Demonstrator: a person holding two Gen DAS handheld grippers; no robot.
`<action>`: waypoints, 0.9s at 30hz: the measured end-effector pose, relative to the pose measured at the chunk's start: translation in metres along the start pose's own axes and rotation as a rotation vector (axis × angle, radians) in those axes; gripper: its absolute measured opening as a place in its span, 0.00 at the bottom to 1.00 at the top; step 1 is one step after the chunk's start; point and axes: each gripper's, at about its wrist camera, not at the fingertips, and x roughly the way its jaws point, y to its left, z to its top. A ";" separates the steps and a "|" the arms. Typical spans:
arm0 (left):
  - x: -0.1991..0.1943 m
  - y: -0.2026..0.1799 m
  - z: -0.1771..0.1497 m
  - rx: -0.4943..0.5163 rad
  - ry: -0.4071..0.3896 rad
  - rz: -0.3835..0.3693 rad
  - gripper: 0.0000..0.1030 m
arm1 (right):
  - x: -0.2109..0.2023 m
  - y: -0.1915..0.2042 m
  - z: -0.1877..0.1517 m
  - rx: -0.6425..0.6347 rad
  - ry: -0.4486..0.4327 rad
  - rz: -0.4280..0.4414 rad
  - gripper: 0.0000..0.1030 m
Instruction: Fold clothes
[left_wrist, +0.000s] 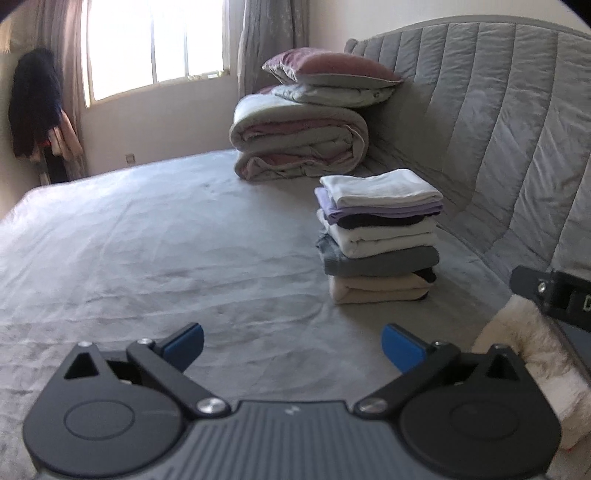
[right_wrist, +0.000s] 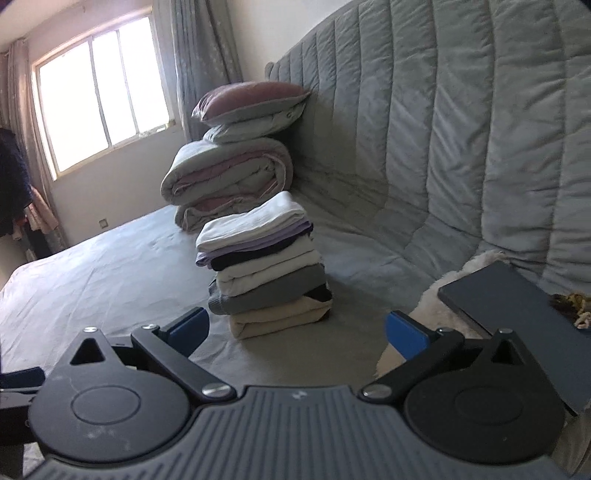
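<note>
We find the left gripper (left_wrist: 293, 345) with its blue-padded fingers (left_wrist: 184, 341) spread to their full width and nothing between them. They hang above bare grey bed sheet (left_wrist: 147, 240). The right gripper (right_wrist: 295, 332) likewise stands with its fingers (right_wrist: 188, 326) spread wide and empty.

The stack of folded clothes (left_wrist: 380, 236) stands on the sheet near the quilted headboard (left_wrist: 498, 110), ahead of the left fingers and off to their right, well apart from them. In the right wrist view the same stack (right_wrist: 266, 266) sits ahead of the gap between the fingers, towards the left pad, clear of both. We count white, lilac, dark, cream, grey and beige layers. Each layer lies flat; the long axis of the pile of layers runs roughly alongside the headboard, and the folded edges face the cameras.

A white fluffy item (left_wrist: 535, 354) lies beside the left gripper's right finger; whether it touches we cannot tell. A flat dark board (right_wrist: 517, 306) rests partly over it in the right view. Behind the stack lie a rolled duvet (left_wrist: 299, 144) and a pillow (left_wrist: 328, 68).

We read no brand or label; a fragment of white lettering on the black part at the left view's right edge is illegible.
</note>
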 end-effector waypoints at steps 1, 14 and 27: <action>-0.001 0.000 -0.002 0.002 0.000 0.002 0.99 | 0.000 -0.002 -0.004 0.007 -0.001 0.002 1.00; 0.002 -0.009 -0.019 -0.010 0.072 -0.026 0.99 | 0.001 -0.014 -0.018 0.020 0.068 -0.047 1.00; -0.006 -0.012 -0.017 -0.001 0.073 -0.030 0.99 | -0.006 -0.011 -0.020 -0.009 0.068 -0.044 1.00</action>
